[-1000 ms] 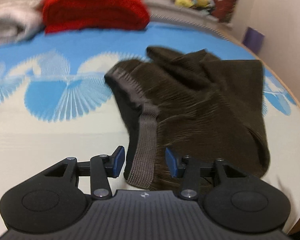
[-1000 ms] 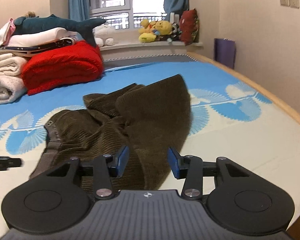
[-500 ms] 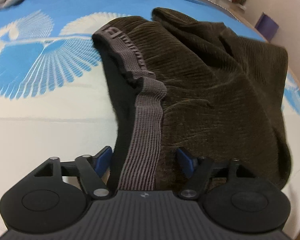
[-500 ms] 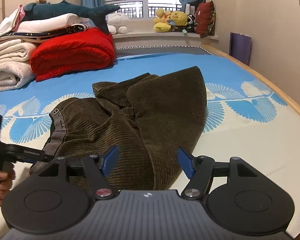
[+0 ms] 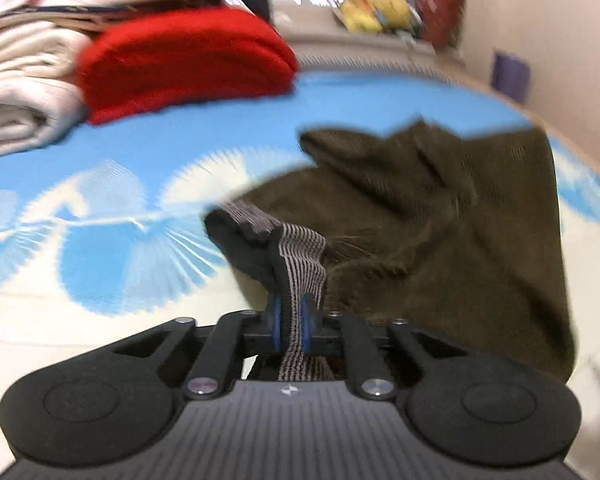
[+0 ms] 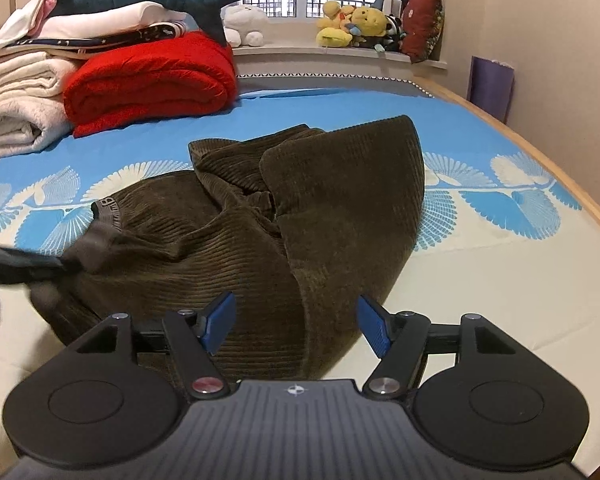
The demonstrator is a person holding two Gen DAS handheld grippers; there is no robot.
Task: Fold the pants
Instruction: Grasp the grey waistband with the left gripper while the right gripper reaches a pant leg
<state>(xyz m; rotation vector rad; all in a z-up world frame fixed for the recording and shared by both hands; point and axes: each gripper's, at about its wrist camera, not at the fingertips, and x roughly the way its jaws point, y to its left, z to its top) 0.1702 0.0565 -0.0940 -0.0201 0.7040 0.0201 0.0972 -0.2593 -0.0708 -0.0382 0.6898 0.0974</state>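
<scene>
Blue-and-cream bedding (image 6: 480, 280) carries the crumpled brown corduroy pants (image 6: 320, 208) near its middle. Their grey elastic waistband (image 5: 300, 264) is pinched tight between the blue pads of the left gripper (image 5: 291, 326). Over the pants' near edge, the right gripper (image 6: 296, 322) stands wide, gripping nothing. Behind lie a folded red blanket (image 6: 152, 76) and stacked cream linens (image 6: 20, 108).
</scene>
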